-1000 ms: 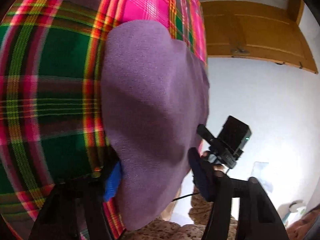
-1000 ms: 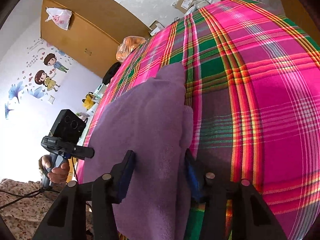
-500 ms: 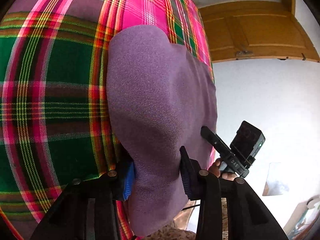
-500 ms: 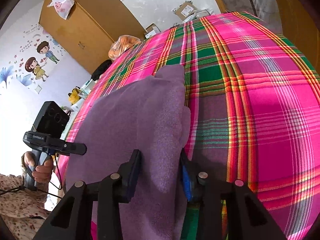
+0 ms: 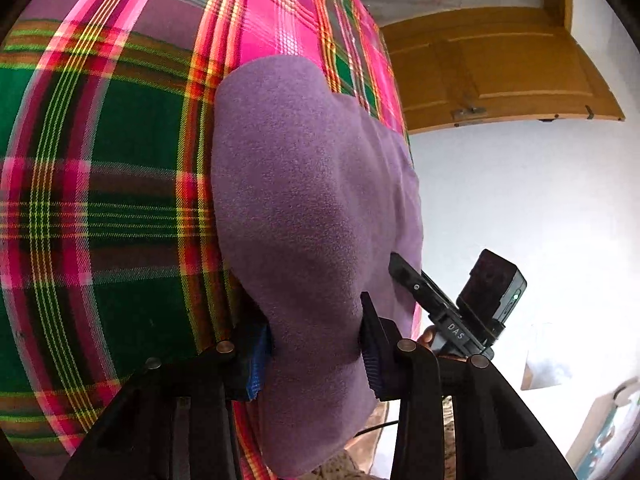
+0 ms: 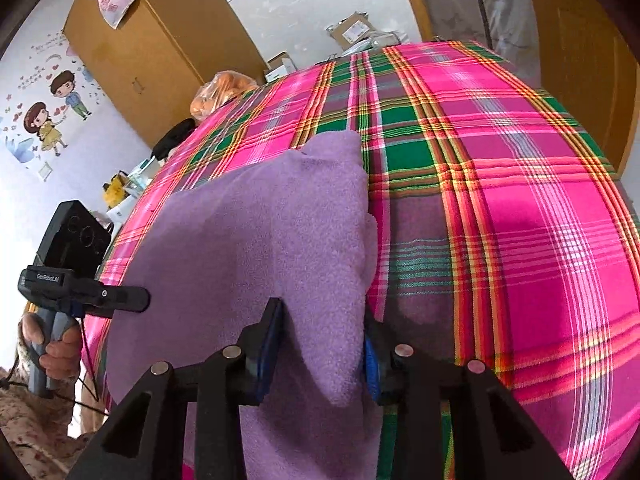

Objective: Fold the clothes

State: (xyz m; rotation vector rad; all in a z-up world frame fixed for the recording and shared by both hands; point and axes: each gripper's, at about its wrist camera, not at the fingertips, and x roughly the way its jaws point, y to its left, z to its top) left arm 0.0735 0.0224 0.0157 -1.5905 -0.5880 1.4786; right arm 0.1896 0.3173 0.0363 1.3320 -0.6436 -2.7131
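A soft purple fleece garment is being held at the near edge of a bed covered with a pink, green and yellow plaid blanket, and most of it is lying spread on that blanket. A bunched fold of the fleece is being pinched by the left gripper, its blue-padded fingers being pressed into the cloth on both sides, the opening being kept fairly narrow. Below the jaws, a flap of the purple fabric is hanging over the bed's edge.

In the right wrist view, another raised fold of the same purple fleece garment is being gripped by the right gripper; its jaws are closing, with the cloth already being squeezed between the pads. The plaid blanket is being seen stretching away to the right and beyond.

Each gripper is being caught by the other's camera: the right gripper is being shown beside the fleece's right edge, and the left gripper is being shown at its left edge, a hand being wrapped around its grey handle. A brown wooden wardrobe is being seen behind the bed.
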